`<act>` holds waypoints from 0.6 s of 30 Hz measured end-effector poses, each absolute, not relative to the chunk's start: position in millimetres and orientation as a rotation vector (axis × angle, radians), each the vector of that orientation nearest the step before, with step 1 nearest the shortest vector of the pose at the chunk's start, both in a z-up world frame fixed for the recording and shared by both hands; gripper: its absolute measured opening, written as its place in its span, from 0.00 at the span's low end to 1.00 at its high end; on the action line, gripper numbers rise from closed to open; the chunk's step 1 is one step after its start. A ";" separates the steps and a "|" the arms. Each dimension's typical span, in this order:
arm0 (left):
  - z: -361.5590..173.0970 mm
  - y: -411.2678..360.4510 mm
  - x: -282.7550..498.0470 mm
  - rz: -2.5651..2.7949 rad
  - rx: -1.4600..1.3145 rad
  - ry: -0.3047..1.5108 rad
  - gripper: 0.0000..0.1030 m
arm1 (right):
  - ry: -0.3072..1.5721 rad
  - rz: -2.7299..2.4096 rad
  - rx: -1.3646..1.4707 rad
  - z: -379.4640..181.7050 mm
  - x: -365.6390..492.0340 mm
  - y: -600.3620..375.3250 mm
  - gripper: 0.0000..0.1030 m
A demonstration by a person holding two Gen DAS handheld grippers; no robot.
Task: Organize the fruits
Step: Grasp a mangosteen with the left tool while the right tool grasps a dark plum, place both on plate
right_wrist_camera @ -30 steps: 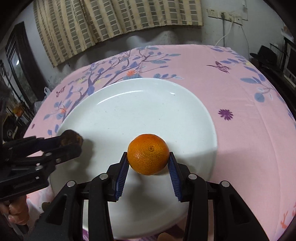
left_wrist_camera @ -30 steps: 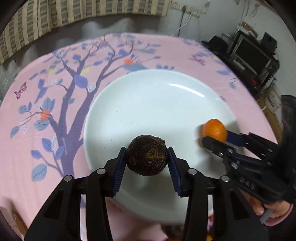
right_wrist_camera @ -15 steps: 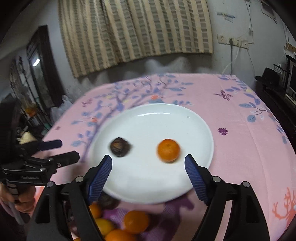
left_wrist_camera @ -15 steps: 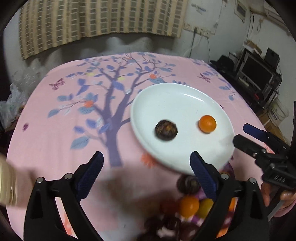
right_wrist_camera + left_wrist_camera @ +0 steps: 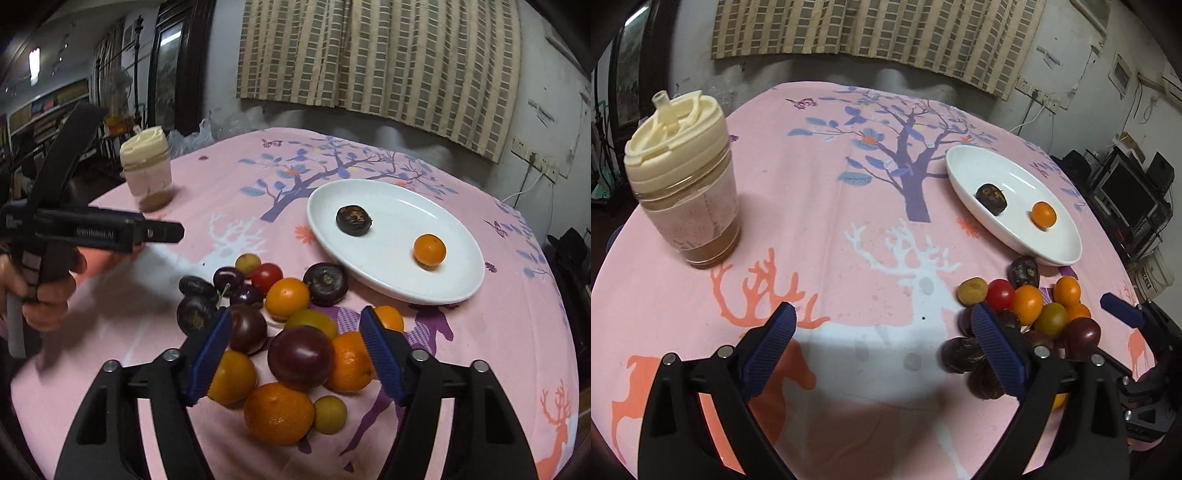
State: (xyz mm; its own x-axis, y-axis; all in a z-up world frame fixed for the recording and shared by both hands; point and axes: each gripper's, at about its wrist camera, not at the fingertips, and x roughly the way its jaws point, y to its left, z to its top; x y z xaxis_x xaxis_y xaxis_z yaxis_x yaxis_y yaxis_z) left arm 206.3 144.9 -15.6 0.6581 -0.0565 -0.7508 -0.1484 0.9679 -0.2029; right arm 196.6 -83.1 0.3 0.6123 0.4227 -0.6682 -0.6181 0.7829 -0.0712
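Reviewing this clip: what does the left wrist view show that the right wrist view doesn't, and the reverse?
Only the left wrist view shows the cup's straw lid close up and the electronics rack at far right. Only the right wrist view shows the whole fruit pile, including the front orange, and the hand holding the left hand-held gripper. Both show the white plate with a dark fruit and a small orange, and the right hand-held gripper open.
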 end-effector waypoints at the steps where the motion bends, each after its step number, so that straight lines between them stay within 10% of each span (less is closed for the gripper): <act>1: -15.7 144.2 205.4 0.054 -0.254 0.852 0.91 | 0.692 0.607 -0.305 -1.5 197.2 -83.9 0.59; 18: -25.8 89.5 182.1 -0.201 -0.082 0.910 0.91 | 0.800 0.636 -0.181 -9.6 220.3 -102.6 0.39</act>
